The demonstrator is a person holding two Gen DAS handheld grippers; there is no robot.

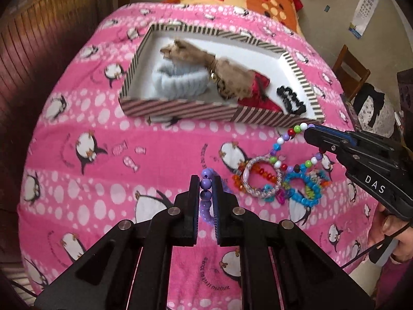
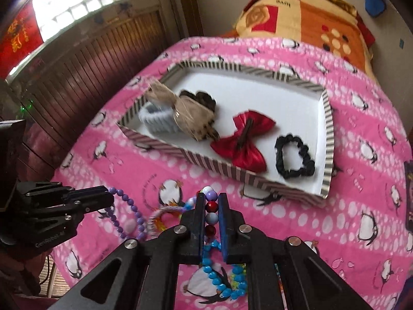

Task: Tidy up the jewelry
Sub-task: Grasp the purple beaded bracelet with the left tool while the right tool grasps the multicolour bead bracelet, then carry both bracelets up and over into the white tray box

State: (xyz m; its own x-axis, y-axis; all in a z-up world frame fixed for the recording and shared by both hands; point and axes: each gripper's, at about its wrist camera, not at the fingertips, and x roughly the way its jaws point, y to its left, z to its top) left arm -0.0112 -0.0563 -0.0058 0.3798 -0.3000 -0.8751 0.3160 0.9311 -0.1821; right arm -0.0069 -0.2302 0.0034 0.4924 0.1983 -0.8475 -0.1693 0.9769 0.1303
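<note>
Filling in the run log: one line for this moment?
left hand-held gripper: shut on purple bead string | right hand-held gripper: shut on multicoloured bead string | striped box: unreached

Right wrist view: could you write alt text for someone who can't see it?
A black claw pinches a multicoloured bead string above a pink penguin blanket. Beyond, a striped tray holds a red bow and black scrunchie.
</note>
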